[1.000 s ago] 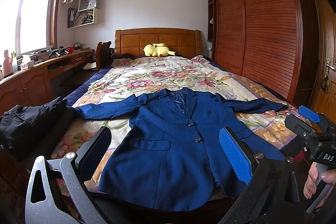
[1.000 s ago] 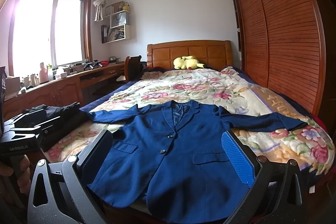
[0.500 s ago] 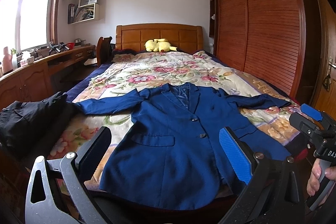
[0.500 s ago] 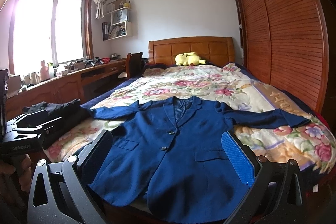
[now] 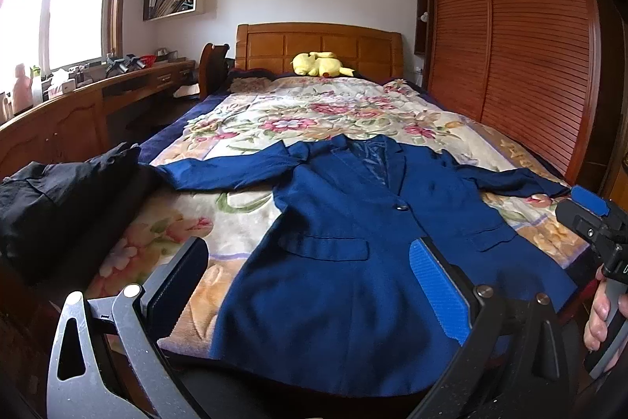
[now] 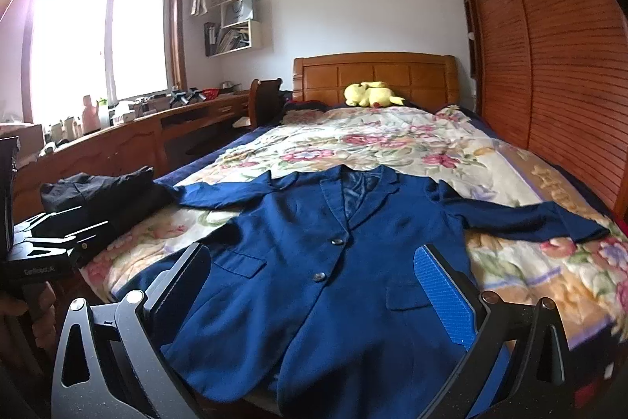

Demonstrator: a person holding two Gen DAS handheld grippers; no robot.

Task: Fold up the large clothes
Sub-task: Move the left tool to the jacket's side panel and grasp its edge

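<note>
A navy blue blazer lies face up and buttoned on the floral bedspread, sleeves spread to both sides, hem at the near bed edge. It also shows in the right wrist view. My left gripper is open and empty, hovering over the blazer's lower left hem. My right gripper is open and empty over the lower right half. The right gripper also shows at the right edge of the left wrist view.
A black garment is heaped at the bed's left edge. A yellow plush toy lies by the wooden headboard. A wooden desk runs along the left; a slatted wardrobe stands close on the right.
Both grippers have dropped lower and moved closer to the blazer's hem. Both stay open and empty; the blazer has not moved.
</note>
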